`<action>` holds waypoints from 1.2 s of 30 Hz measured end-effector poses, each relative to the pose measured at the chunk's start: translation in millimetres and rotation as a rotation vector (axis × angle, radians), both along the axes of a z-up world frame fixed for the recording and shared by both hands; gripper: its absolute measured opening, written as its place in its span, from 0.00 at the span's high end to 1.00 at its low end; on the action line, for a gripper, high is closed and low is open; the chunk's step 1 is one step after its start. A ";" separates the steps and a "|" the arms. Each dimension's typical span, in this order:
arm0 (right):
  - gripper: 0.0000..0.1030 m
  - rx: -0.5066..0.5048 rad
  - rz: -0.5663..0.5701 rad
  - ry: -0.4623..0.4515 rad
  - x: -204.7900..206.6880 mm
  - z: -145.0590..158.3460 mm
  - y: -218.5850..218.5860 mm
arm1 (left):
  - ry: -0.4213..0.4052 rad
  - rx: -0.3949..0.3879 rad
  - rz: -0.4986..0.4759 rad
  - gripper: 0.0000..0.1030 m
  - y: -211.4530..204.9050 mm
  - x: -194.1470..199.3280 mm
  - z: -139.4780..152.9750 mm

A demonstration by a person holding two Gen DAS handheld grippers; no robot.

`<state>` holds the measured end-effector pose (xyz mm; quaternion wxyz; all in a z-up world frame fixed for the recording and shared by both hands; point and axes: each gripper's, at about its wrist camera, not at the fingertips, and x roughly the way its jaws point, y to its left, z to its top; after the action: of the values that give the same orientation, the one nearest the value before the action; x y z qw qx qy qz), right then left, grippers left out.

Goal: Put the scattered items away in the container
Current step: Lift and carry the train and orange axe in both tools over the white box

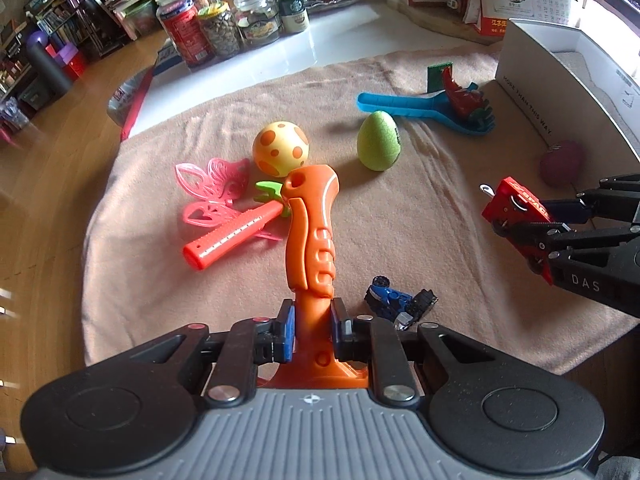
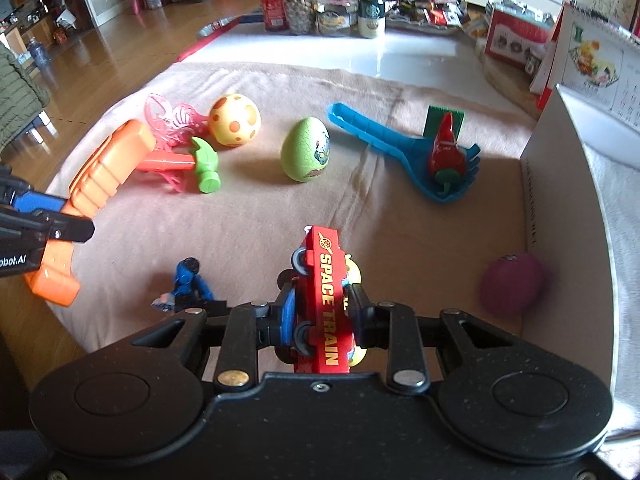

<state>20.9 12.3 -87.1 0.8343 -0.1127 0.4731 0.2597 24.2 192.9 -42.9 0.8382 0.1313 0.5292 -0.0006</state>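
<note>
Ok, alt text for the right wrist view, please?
The right hand-held gripper grips a red Space Train toy above a tan blanket strewn with toys: two eggs, a blue rake, and a white box at right.

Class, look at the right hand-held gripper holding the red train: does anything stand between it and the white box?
Only the purple ball lies near that path, on the cloth by the white box wall. The red train is held above the cloth, so it should pass over.
</note>
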 end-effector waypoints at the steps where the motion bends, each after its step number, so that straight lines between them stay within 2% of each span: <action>1: 0.71 0.003 0.002 -0.006 -3.5 3.9 -1.1 | -0.006 0.003 -0.006 0.82 -2.7 -2.8 5.0; 8: 0.71 0.020 0.013 -0.060 -25.3 34.8 -12.1 | -0.059 0.030 -0.071 0.82 -36.5 -20.0 42.2; 17: 0.71 0.044 -0.009 -0.130 -40.9 79.7 -51.0 | -0.112 0.021 -0.219 0.82 -114.2 -30.9 81.7; 25: 0.71 0.063 -0.097 -0.177 -40.9 113.7 -112.2 | -0.150 0.006 -0.336 0.82 -178.3 -39.1 103.4; 36: 0.71 0.023 -0.231 -0.250 -25.9 146.7 -180.3 | -0.177 -0.020 -0.436 0.82 -241.3 -45.5 116.4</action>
<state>-5.0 -168.0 59.6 0.9121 -0.0793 0.3726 0.1513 -21.2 -48.4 73.6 0.8627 0.2335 0.4128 -0.1753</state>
